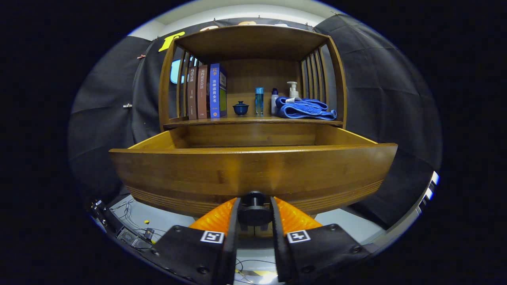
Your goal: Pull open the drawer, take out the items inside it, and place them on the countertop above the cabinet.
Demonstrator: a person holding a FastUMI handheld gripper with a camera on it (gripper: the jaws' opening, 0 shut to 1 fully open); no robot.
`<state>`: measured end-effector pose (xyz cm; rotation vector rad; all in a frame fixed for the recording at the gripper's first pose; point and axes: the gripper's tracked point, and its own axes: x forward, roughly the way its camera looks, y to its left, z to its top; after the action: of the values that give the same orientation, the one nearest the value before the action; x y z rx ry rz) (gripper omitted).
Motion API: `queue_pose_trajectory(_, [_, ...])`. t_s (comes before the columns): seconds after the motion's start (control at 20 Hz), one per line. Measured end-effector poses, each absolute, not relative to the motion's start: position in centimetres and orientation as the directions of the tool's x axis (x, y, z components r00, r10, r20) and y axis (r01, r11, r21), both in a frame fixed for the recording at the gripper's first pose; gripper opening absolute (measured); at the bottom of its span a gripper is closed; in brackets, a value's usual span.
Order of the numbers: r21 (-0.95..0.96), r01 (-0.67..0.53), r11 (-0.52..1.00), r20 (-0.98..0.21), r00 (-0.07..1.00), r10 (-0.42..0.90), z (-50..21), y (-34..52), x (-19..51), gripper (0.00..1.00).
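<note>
As the wooden drawer (253, 174) stood pulled well out from the cabinet (253, 43), the gripper (254, 215) pointed level and straight at the middle of its front panel, both fingers pinching the dark round knob (254, 209) from either side. The knob sat squarely between the fingers, at the lower edge of the drawer front. From this low angle the drawer's inner back wall and side walls showed, but its floor and whatever lay on it were hidden behind the front panel.

Above the drawer, the countertop (253, 120) carried a row of things under the cabinet's roof. Three upright books (206, 93) stood against the slatted left side. Just right of them sat a small dark blue lidded cup (240, 108), then a slim blue bottle (259, 101), then a white bottle (274, 101) with a dark cap. A folded blue towel (305, 109) lay against the right slats, with a white pump dispenser (292, 89) rising behind it.

Below the fingers, loose cables (130, 206) lay on a pale surface (166, 217).
</note>
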<state>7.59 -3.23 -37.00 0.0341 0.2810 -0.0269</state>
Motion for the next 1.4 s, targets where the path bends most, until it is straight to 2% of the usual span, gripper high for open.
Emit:
queue_pose_trajectory(0.05, [0.038, 0.027, 0.999, -0.274, 0.962, -0.015, -36.7, -3.2, 7.7, 0.46])
queue_pose_trajectory(0.3, [0.044, 0.020, 0.999, -0.217, 0.976, -0.010, -33.1, -2.9, 6.2, 1.00])
queue_pose_trajectory(0.6, [0.096, -0.051, 0.994, -0.119, 0.991, 0.063, -23.8, -2.4, 6.1, 1.00])
queue_pose_trajectory(0.8, [0.109, -0.087, 0.990, -0.165, 0.981, 0.105, -19.9, -2.6, 8.7, 0.99])
queue_pose_trajectory(0.9, [0.132, -0.109, 0.985, -0.216, 0.967, 0.136, -18.7, -2.4, 10.7, 0.99])
queue_pose_trajectory(1.1, [0.140, -0.144, 0.980, -0.406, 0.894, 0.189, -19.8, -1.6, 15.4, 0.99])
queue_pose_trajectory(1.2, [0.165, -0.160, 0.973, -0.521, 0.824, 0.223, -21.9, -1.1, 17.4, 0.99])
queue_pose_trajectory(1.4, [0.154, -0.106, 0.982, -0.744, 0.642, 0.185, -27.4, -2.2, 20.4, 0.99])
